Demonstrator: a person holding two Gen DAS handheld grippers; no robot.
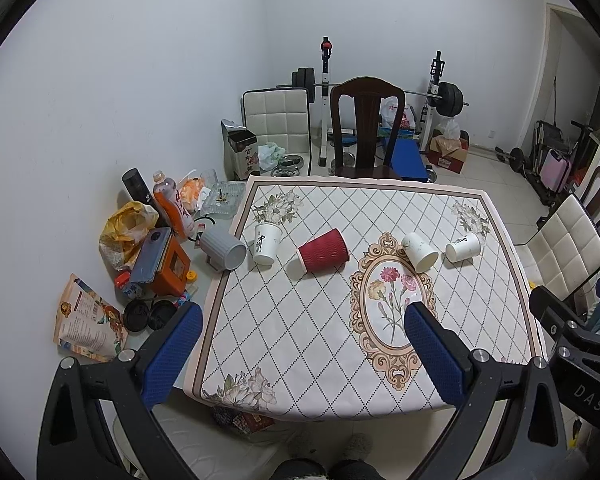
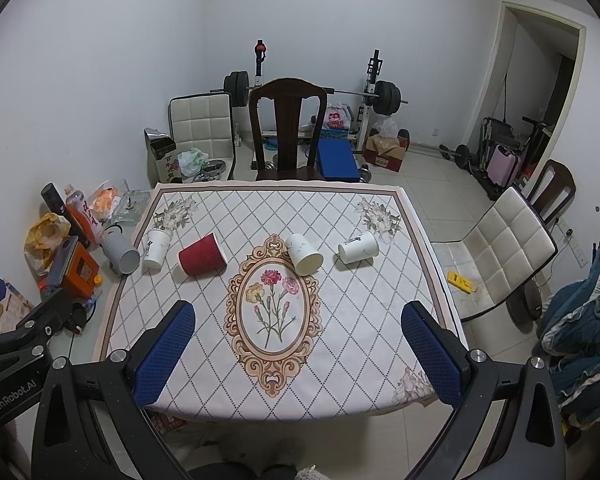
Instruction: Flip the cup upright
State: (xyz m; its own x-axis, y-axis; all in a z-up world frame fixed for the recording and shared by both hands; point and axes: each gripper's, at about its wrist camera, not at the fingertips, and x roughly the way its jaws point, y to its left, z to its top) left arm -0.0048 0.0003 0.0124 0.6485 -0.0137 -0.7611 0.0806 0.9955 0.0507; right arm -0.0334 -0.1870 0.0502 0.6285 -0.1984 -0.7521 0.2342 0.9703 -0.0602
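Note:
Several cups lie on their sides in a row across the patterned tablecloth [image 1: 300,320]: a grey ribbed cup [image 1: 223,247] at the left edge, a white paper cup [image 1: 266,243], a red ribbed cup [image 1: 323,251], a white cup [image 1: 419,252] and another white cup [image 1: 463,247]. The right wrist view shows the same row: grey [image 2: 121,254], white [image 2: 156,247], red [image 2: 202,255], white [image 2: 305,253], white [image 2: 358,247]. My left gripper [image 1: 304,320] is open and empty above the table's near side. My right gripper [image 2: 298,318] is open and empty, also near.
Clutter sits left of the cloth: bottles [image 1: 172,208], an orange box with a phone [image 1: 168,264], a yellow bag [image 1: 128,228], a snack packet [image 1: 88,320]. A dark wooden chair [image 1: 366,128] stands behind the table, a white padded chair [image 2: 500,248] at the right. Weight bench behind.

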